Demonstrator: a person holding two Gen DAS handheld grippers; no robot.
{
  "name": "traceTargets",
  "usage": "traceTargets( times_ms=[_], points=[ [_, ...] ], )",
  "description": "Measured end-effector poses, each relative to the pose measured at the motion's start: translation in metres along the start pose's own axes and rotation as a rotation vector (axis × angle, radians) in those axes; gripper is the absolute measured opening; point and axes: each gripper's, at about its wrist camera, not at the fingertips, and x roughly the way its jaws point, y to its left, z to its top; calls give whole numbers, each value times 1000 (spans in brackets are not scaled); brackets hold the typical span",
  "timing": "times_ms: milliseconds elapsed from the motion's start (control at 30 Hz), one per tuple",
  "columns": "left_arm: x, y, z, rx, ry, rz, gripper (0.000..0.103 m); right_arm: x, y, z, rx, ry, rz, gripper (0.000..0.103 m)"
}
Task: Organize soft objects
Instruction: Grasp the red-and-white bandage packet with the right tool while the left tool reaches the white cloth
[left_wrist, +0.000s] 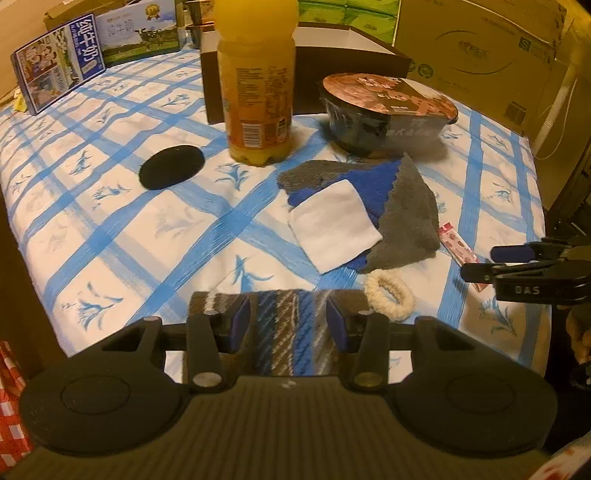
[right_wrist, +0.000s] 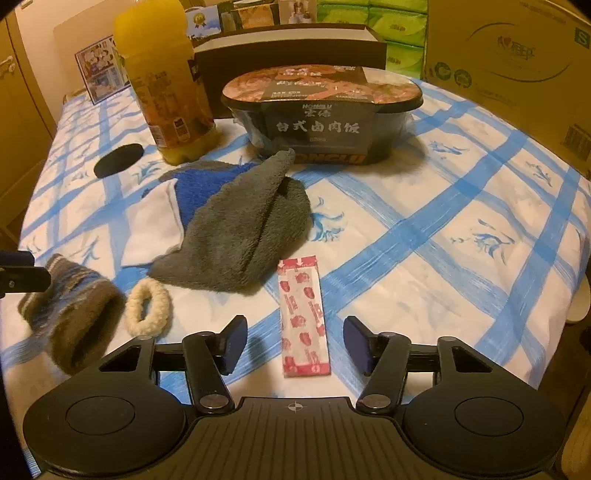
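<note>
Taking the grey towel (right_wrist: 236, 229) as landmark: the tablecloth (right_wrist: 424, 258) to its right lies bare and wide, open for a gripper. Behind it the juice bottle (right_wrist: 166, 85) and the rice bowl (right_wrist: 321, 114) stand close, blocking the far side. Left of it, white cloth (right_wrist: 151, 229), hair tie (right_wrist: 147, 308) and striped sock (right_wrist: 70, 306) crowd the surface; the red-and-white packet (right_wrist: 303, 317) lies just in front.

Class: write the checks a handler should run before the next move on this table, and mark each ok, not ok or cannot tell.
1. Left gripper grips the striped knit piece: cannot tell.
2. Right gripper is empty: ok, jaws apart.
3. Red-and-white packet lies between the right jaws, untouched: ok.
4. Cream hair tie lies clear of both grippers: ok.
5. Juice bottle stands upright: ok.
</note>
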Motion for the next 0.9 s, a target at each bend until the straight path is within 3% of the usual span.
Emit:
traceTargets(
  times_ms=[500, 667, 733, 900],
  points=[
    [28, -18, 12, 45, 17, -39, 42, 20, 11, -5, -89, -3, -48, 43],
    [32, -21, 14, 54, 21, -49, 42, 20, 10, -3, -84, -6, -36, 36],
    [33, -22, 15, 58, 22, -51, 42, 20, 9, -2, -73, -5, -32, 29],
    [37, -24, 17, 71, 20, -56, 42, 17, 2, 3, -25, 0, -15, 26]
  ],
)
